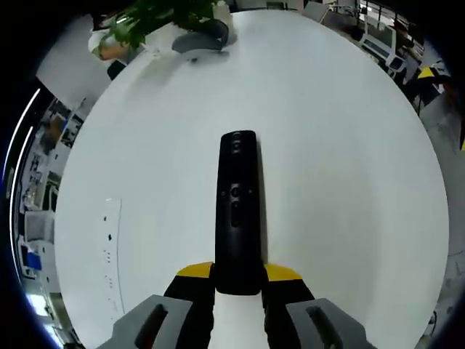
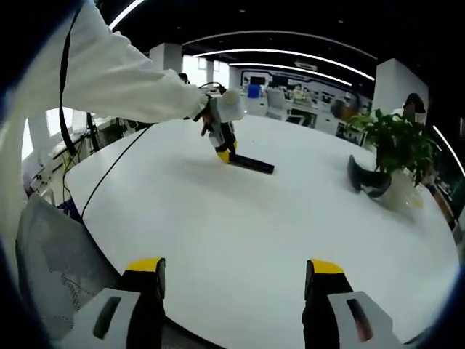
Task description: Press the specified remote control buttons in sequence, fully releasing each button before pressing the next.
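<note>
Black remote control (image 1: 238, 211) is lying on the white table (image 1: 349, 182), my left gripper (image 1: 238, 280) clenching its near end; my right gripper (image 2: 232, 280) is hovering released.

no text or label can be read.

Matt plastic on a smooth table

The remote control (image 1: 238, 211) looks like black matt plastic; the white table (image 1: 334, 160) is smooth with a faint sheen; the sleeve (image 2: 109, 73) is white cloth.
</note>
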Action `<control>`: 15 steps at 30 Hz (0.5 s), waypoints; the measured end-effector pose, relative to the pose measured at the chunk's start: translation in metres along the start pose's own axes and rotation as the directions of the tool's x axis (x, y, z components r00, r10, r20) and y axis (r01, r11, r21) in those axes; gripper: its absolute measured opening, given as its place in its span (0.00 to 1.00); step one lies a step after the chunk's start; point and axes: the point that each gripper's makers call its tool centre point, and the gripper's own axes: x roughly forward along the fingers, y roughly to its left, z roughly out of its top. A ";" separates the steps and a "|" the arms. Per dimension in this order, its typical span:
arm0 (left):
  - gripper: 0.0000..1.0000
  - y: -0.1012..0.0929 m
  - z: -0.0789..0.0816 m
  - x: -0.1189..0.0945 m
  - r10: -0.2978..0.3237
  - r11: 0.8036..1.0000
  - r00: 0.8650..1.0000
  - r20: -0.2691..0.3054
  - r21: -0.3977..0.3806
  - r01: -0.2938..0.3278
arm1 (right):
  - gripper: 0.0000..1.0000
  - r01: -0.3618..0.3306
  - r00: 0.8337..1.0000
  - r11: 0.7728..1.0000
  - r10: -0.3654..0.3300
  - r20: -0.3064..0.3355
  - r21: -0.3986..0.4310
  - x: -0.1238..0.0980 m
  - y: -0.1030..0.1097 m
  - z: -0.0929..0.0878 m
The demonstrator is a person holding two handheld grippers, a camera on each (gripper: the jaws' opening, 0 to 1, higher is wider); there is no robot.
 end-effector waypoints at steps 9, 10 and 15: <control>0.25 -0.001 -0.002 0.000 0.013 1.000 0.999 -0.038 -0.018 -0.014 | 0.77 -0.006 1.000 1.000 0.006 0.001 -0.006 0.000 0.003 0.000; 0.26 0.000 -0.002 0.000 0.029 0.999 0.999 -0.034 -0.026 -0.030 | 0.77 -0.003 1.000 1.000 0.003 -0.002 -0.005 0.000 0.002 -0.001; 0.27 0.004 -0.005 -0.004 0.117 0.986 0.993 0.015 -0.125 -0.114 | 0.76 0.009 1.000 1.000 -0.009 0.012 -0.002 -0.002 -0.001 0.002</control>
